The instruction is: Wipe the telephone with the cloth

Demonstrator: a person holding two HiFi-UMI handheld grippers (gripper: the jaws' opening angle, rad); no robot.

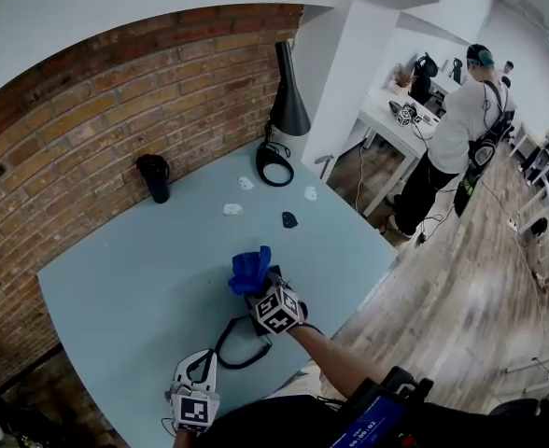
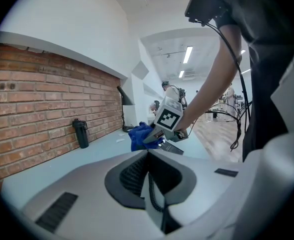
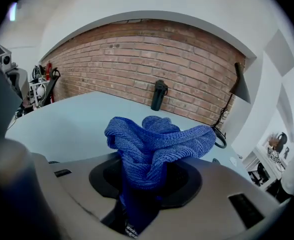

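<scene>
Right gripper [image 1: 260, 292] clamped on bunched blue cloth [image 1: 250, 271], held low over black telephone [image 2: 180, 148] near front edge of table [image 1: 116, 287]; phone mostly hidden. Left gripper [image 1: 203, 362] jaws together, empty, beside coiled cord [image 1: 242, 351]. Wiping apparently under way; share done unclear.

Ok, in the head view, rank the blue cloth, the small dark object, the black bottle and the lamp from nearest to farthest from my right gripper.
1. Blue cloth, clamped in the tongs of the right gripper.
2. Small dark object, mid-table ahead.
3. Black bottle, left by the wall, and lamp, far corner: too close to call.
</scene>
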